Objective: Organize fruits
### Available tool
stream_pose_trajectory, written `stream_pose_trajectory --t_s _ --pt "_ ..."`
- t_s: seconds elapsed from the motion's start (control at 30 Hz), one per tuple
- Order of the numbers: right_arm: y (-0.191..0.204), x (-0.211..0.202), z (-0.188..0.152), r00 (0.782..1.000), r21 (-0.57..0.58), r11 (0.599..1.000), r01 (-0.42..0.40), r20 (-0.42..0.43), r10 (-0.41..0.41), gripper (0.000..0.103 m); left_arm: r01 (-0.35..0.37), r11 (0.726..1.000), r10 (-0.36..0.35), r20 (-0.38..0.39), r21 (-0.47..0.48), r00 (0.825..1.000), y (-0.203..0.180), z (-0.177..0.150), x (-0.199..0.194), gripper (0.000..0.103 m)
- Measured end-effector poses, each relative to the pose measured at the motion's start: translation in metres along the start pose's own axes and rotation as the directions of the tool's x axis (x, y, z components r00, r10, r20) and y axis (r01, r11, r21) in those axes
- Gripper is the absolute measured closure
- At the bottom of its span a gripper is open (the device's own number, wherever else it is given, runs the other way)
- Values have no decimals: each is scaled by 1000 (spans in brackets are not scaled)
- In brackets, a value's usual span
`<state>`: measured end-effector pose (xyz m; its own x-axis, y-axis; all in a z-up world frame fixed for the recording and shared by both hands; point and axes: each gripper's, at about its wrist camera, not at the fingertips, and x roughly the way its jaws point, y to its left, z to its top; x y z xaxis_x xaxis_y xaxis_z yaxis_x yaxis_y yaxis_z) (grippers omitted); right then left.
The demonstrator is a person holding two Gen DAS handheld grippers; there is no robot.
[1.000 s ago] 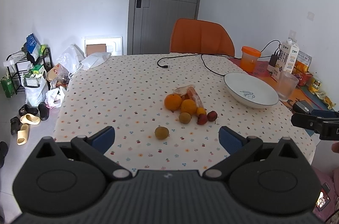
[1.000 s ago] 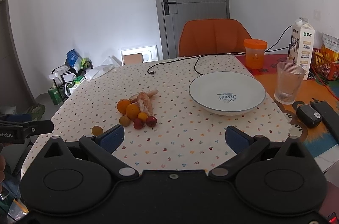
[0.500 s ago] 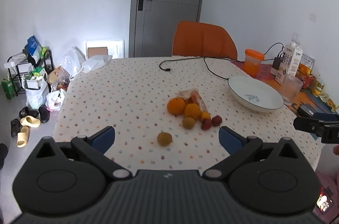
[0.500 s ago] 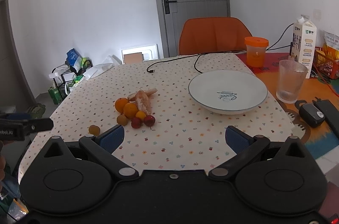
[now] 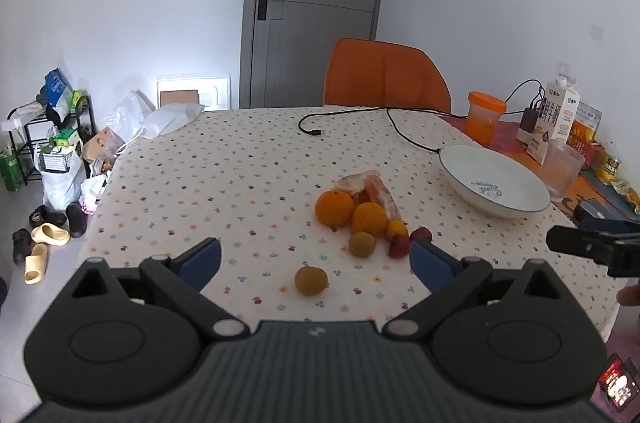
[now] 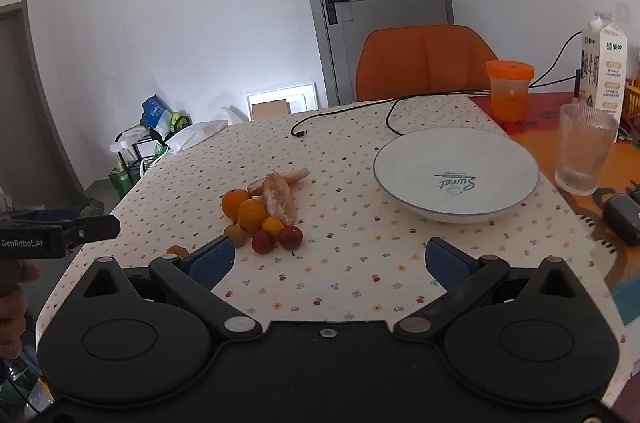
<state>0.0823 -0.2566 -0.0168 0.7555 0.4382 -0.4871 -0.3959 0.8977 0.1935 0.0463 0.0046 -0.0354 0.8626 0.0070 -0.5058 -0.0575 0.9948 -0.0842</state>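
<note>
As both grippers have drawn back from the worktop [image 5: 224,167], fingers [image 5: 200,257] spread and empty, the fruits [image 6: 260,211] remain heaped left of the empty plate [image 6: 456,171], so sorting has not begun.

Left hand-held gripper [image 5: 314,259] agape; right hand-held gripper [image 6: 327,260] agape, both empty
</note>
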Motion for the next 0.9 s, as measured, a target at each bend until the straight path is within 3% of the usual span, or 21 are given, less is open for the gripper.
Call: stream_pose_trajectory --t_s 0.17,0.4,0.5,0.67,0.8,0.9 --pt "-4 13 -3 1000 17 999 -30 11 29 0 14 1000 -14 0 -13 1000 2 -5 12 7" --pt "-6 32 -5 998 24 998 -62 15 62 1 7 999 -9 -53 -38 999 9 -11 38 34" --pt "-8 40 -6 997 32 996 -79 9 79 10 8 999 -10 -66 -36 998 9 -15 48 38" --pt "-12 55 -7 995 46 994 -100 -12 101 27 12 999 -16 -109 -34 994 7 -21 66 52" --pt "-13 67 -7 992 56 991 -123 -31 125 32 8 999 -12 -127 -36 992 7 -24 77 56" --pt "-12 78 -7 989 55 989 -137 -46 140 37 15 999 -21 -146 -43 989 9 -26 85 73"
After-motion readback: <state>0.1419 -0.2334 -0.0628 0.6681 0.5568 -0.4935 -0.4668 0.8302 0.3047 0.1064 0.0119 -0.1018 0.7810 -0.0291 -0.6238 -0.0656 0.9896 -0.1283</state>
